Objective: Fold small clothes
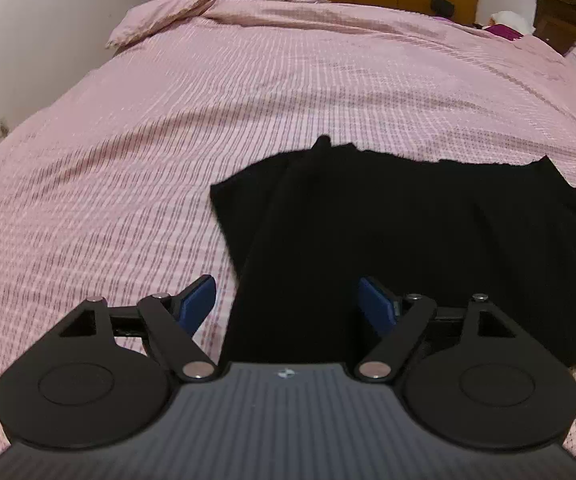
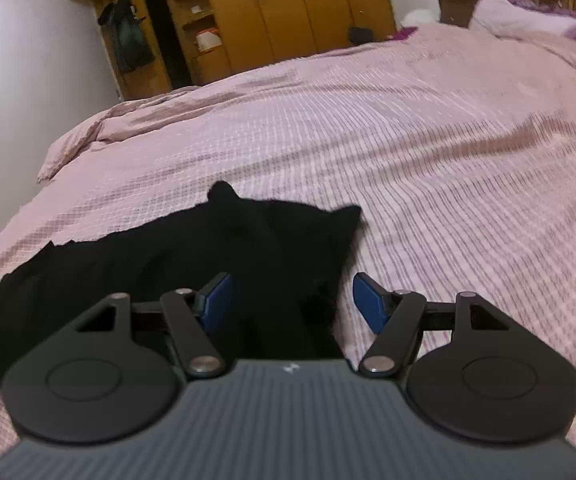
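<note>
A small black garment (image 1: 388, 240) lies partly folded on the pink bed cover (image 1: 168, 140). My left gripper (image 1: 288, 300) is open, its blue pads (image 1: 198, 300) spread on either side of the garment's near left edge, low over it. In the right wrist view the same garment (image 2: 208, 256) lies below my right gripper (image 2: 292, 300), which is open over the garment's near right edge. Neither gripper holds cloth. The garment's near edge is hidden under both gripper bodies.
The pink checked cover (image 2: 448, 160) spans a wide bed. A white wall (image 1: 28, 40) runs along the left. Wooden wardrobes (image 2: 288, 8) stand beyond the far edge. A dark headboard (image 1: 568, 16) and pillows (image 2: 520, 16) are at the far right.
</note>
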Demonstrator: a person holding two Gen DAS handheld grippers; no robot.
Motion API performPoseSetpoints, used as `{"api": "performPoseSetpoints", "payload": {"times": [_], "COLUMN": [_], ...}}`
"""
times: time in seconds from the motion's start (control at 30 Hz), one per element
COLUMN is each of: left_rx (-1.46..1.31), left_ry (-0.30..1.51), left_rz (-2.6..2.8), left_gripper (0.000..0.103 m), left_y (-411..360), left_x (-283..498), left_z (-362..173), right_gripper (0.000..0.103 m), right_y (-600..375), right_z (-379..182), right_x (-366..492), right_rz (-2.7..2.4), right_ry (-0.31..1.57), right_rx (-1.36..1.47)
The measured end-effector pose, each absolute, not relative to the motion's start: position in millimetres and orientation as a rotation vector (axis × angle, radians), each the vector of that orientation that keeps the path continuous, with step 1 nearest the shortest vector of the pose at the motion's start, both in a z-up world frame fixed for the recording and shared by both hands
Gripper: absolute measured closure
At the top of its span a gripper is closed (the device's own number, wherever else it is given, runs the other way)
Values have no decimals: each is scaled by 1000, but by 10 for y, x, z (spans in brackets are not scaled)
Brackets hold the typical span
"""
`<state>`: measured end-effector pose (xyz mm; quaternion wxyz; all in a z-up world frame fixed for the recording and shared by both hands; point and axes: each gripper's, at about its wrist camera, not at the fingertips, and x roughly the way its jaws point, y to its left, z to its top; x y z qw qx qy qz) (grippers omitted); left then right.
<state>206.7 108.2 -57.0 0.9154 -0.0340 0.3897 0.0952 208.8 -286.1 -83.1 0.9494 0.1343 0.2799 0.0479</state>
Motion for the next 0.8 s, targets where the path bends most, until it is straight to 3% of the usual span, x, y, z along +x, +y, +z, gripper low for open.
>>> {"api": "performPoseSetpoints", "payload": {"times": [0.3, 0.4, 0.8], "left_rx": [-136, -150, -145], "left_ry": [859, 863, 865], "left_rz": [241, 243, 250], "left_gripper": [17, 15, 11], "left_y": [1170, 1191, 1171], "left_x": [2049, 2055, 2096], "left_z": [-788, -813, -860], "right_gripper": [32, 24, 23], "right_y": [-2923, -2891, -2733], "right_z": [-1104, -1161, -1274], "right_x": [2212, 2246, 2422], "right_rz": [116, 129, 184], "right_ry": [622, 608, 546], "right_rx": [443, 458, 485]}}
